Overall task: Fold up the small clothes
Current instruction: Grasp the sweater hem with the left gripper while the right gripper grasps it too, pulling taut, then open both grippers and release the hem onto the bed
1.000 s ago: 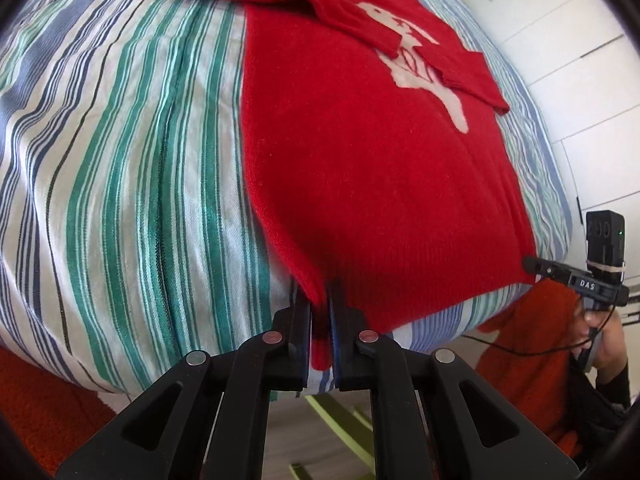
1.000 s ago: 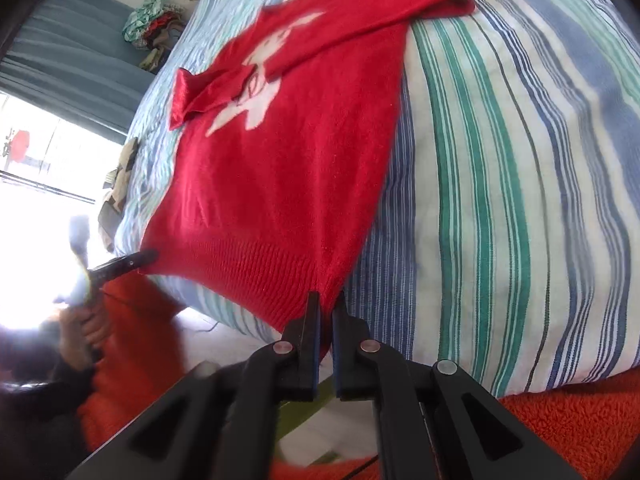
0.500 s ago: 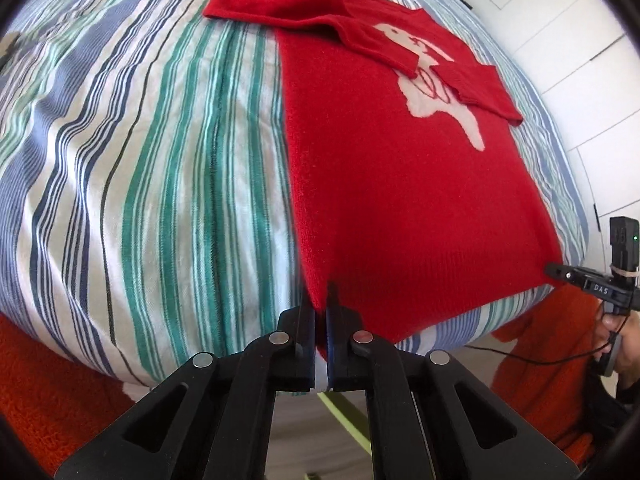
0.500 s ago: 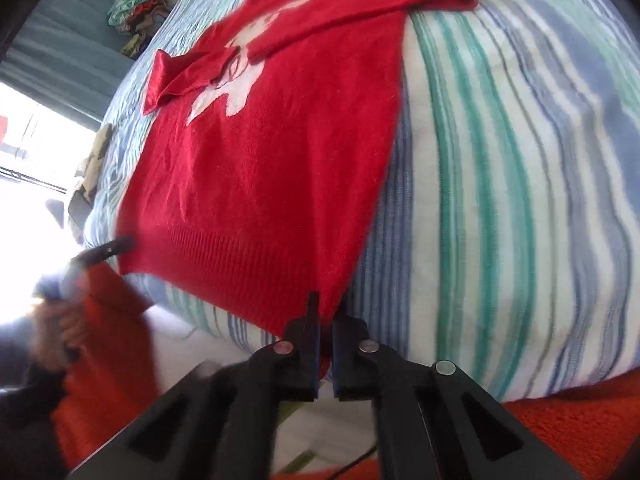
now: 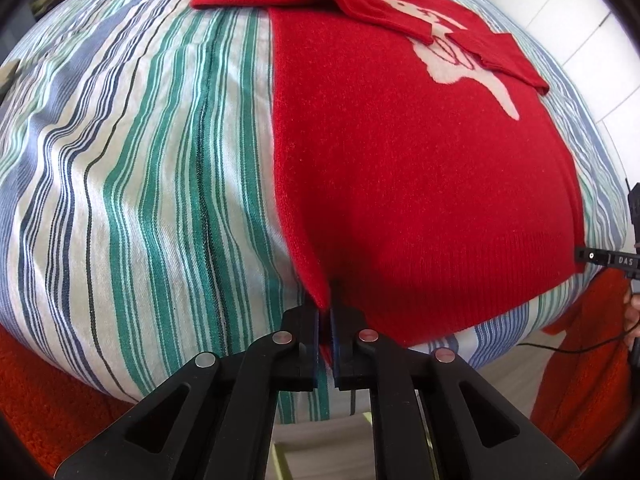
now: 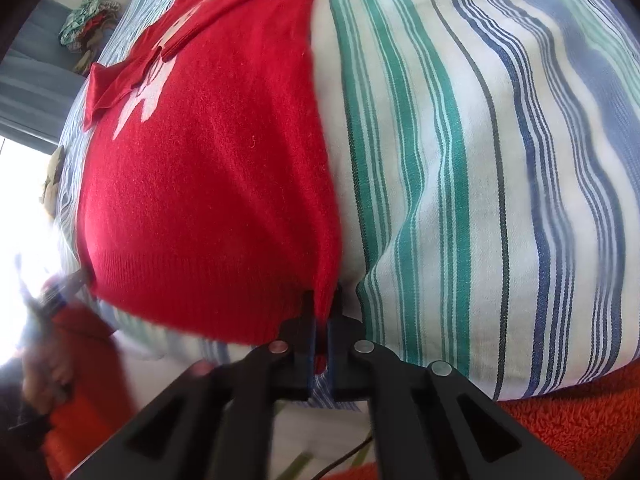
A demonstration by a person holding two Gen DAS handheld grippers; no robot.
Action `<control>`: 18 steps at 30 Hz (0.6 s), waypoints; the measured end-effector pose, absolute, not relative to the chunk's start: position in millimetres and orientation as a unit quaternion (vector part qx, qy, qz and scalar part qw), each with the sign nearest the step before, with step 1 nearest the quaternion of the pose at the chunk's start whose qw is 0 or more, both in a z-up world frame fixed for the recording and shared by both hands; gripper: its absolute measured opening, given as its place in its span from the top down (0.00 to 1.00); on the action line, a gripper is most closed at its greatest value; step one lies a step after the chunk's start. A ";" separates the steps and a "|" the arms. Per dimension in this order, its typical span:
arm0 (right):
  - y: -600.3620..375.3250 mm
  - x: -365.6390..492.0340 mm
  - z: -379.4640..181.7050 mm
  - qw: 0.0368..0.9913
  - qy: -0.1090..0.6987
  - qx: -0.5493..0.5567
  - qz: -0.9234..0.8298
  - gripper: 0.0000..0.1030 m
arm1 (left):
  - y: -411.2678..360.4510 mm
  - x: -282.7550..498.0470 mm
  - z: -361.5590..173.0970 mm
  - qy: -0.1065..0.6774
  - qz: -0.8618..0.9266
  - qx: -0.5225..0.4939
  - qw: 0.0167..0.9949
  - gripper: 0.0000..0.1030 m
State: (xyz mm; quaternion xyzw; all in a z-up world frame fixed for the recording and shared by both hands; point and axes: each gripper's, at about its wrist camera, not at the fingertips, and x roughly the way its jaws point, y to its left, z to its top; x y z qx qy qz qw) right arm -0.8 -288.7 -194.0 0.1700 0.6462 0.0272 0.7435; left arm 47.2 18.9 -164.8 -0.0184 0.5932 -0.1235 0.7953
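Both grippers sank; only right view shows clothes pile (image 6: 90, 16).

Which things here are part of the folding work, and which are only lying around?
Part of the job:
- red sweater, sleeves already folded in
- left gripper, shut on one hem corner
- right gripper, shut on the other hem corner

Just lying about:
- striped bedcover under the sweater
- pile of clothes far behind
- orange rug

Bed left of sweater: bare striped bedspread (image 5: 132, 184), open to pass
Bed right of sweater: bare stripes, open
Middle: red sweater (image 5: 420, 184) covers it, sleeves folded across chest
Far corner: clothes pile (image 6: 90, 20) beside the bed
Near edge: orange rug (image 6: 580, 428) below
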 end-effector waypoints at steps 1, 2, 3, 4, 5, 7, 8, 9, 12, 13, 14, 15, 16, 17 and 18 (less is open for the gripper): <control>-290.4 -0.8 -194.5 0.743 0.645 0.177 0.029 0.99 | 18.5 46.5 -164.0 0.594 -0.125 -0.021 0.795 0.93; -293.0 -2.0 -193.9 0.742 0.643 0.185 0.031 0.98 | 20.6 46.0 -162.0 0.596 -0.128 -0.028 0.792 0.93; -299.0 -5.0 -193.1 0.741 0.642 0.195 0.033 0.97 | 24.4 44.4 -159.3 0.599 -0.128 -0.035 0.790 0.89; -302.9 -7.7 -190.9 0.738 0.641 0.206 0.034 0.96 | 27.7 43.7 -157.4 0.603 -0.127 -0.043 0.786 0.80; -304.7 -9.8 -188.3 0.736 0.641 0.216 0.035 0.89 | 32.7 41.2 -154.6 0.608 -0.125 -0.053 0.782 0.75; -306.2 -14.8 -181.5 0.732 0.641 0.228 0.037 0.76 | 40.8 36.1 -150.3 0.615 -0.119 -0.069 0.776 0.57; -306.3 -17.5 -177.8 0.732 0.642 0.227 0.036 0.67 | 43.8 33.5 -148.2 0.618 -0.116 -0.070 0.774 0.56; -306.2 -19.9 -173.8 0.733 0.642 0.223 0.033 0.61 | 46.7 30.8 -145.8 0.622 -0.113 -0.067 0.772 0.55; -302.2 -28.8 -160.7 0.743 0.635 0.210 0.023 0.60 | 59.1 18.7 -134.2 0.627 -0.103 -0.065 0.769 0.54; -303.8 -32.3 -155.2 0.748 0.630 0.207 0.018 0.60 | 64.0 15.1 -126.1 0.622 -0.093 -0.065 0.775 0.55; -303.6 -34.6 -148.8 0.756 0.623 0.201 0.012 0.60 | 71.4 12.9 -116.3 0.612 -0.084 -0.069 0.783 0.55; -303.8 -36.4 -140.8 0.766 0.613 0.190 0.004 0.60 | 75.8 11.8 -104.6 0.599 -0.080 -0.073 0.793 0.54; -303.1 -38.4 -131.8 0.778 0.603 0.174 -0.003 0.60 | 78.9 12.5 -93.4 0.583 -0.080 -0.076 0.805 0.52; -300.7 -39.5 -121.5 0.791 0.592 0.154 -0.006 0.60 | 79.3 15.0 -82.6 0.567 -0.084 -0.074 0.816 0.51; -294.6 -38.6 -111.6 0.804 0.579 0.136 -0.002 0.60 | 75.7 18.6 -73.1 0.551 -0.093 -0.070 0.826 0.48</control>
